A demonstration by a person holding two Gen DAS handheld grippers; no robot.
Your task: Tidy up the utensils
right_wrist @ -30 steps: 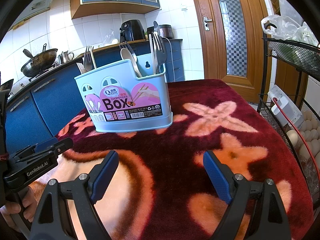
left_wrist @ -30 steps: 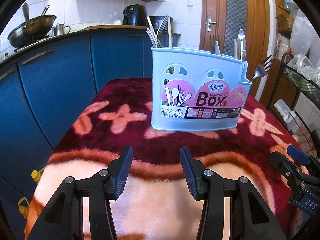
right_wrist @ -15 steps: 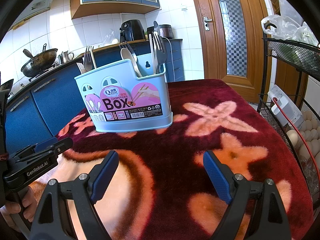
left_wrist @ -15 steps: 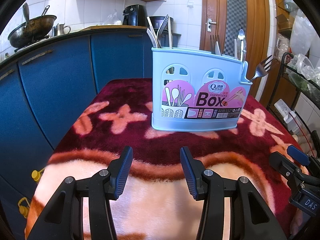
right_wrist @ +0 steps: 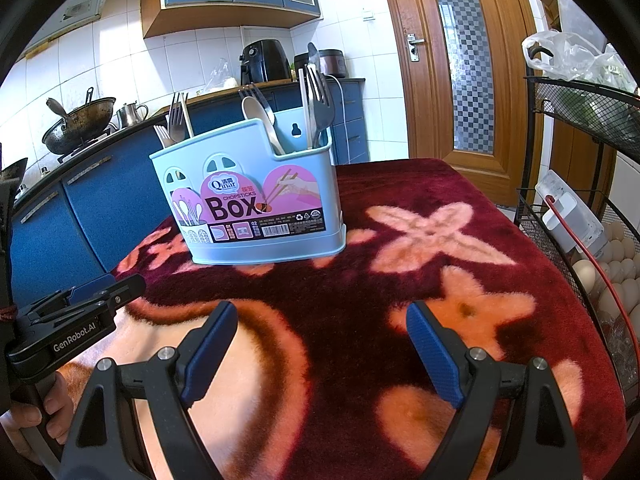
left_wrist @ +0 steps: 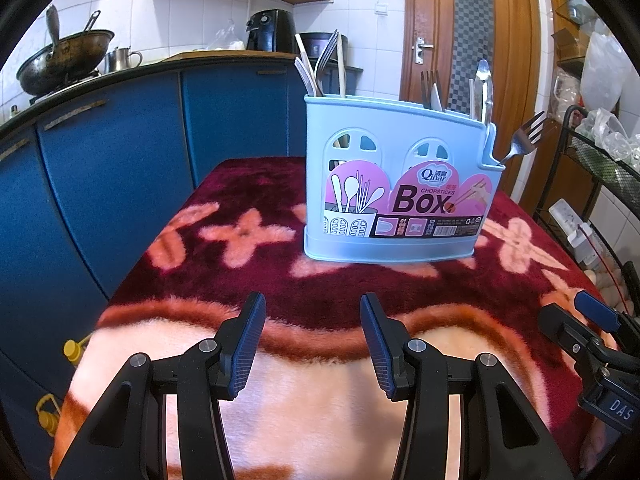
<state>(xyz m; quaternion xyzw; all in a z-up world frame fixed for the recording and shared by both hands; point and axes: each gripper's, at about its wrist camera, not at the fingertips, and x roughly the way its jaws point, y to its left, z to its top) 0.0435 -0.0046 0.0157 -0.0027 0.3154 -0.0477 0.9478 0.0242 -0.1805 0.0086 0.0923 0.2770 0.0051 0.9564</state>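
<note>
A pale blue utensil box (left_wrist: 400,184) is standing upright on the blanket at twelve o'clock. Forks (right_wrist: 320,108) and a spoon (right_wrist: 260,120) are poking up from its compartments.

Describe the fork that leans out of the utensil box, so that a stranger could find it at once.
On the dark red flowered blanket stands a light blue utensil box. At its low right end, in the left wrist view, one silver fork tilts outward over the rim, tines up. The other utensils stand nearly upright inside.
</note>
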